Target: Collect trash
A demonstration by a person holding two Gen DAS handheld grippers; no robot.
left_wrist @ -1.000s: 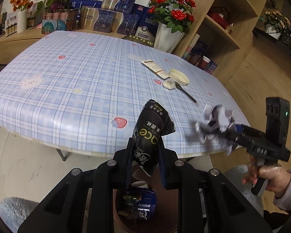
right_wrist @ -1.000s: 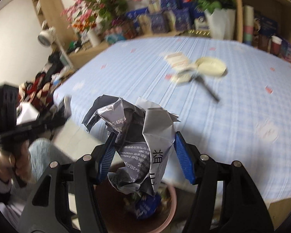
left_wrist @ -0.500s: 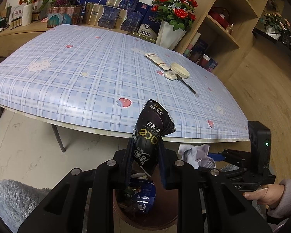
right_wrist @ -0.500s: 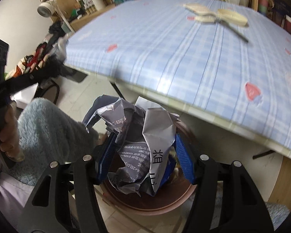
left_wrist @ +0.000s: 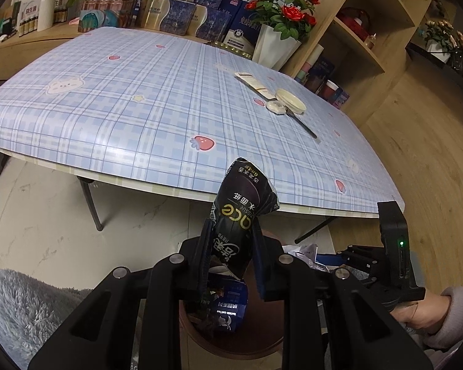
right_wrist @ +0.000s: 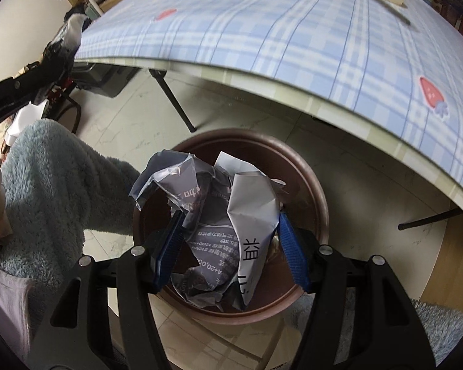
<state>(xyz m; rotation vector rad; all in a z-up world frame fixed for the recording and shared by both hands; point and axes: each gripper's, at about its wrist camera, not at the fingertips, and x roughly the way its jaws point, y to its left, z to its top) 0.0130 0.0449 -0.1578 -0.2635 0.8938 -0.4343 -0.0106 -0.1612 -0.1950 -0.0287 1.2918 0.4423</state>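
Note:
My left gripper [left_wrist: 231,231] is shut on a black tissue packet [left_wrist: 242,203], held upright above the near rim of a brown round bin [left_wrist: 262,348] on the floor. Blue packaging [left_wrist: 228,308] lies inside the bin. My right gripper [right_wrist: 228,219] points steeply down into the bin [right_wrist: 318,197], shut on a crumpled grey and white wrapper [right_wrist: 219,209] that hangs over the opening. In the left wrist view that wrapper [left_wrist: 302,251] peeks out just right of my left fingers. The left gripper [right_wrist: 55,52] shows at the upper left of the right wrist view.
The bin stands on pale tiles just in front of the blue plaid table [left_wrist: 139,108], partly under its edge [right_wrist: 293,71]. A round lid, a card and a thin stick [left_wrist: 290,104] lie on the far right of the table. Folding table legs [right_wrist: 173,98] stand nearby. Shelves [left_wrist: 370,30] rise at right.
My right gripper came down from table height with the crumpled wrapper and tilted steeply over the bin. My left gripper sank a little with the black packet.

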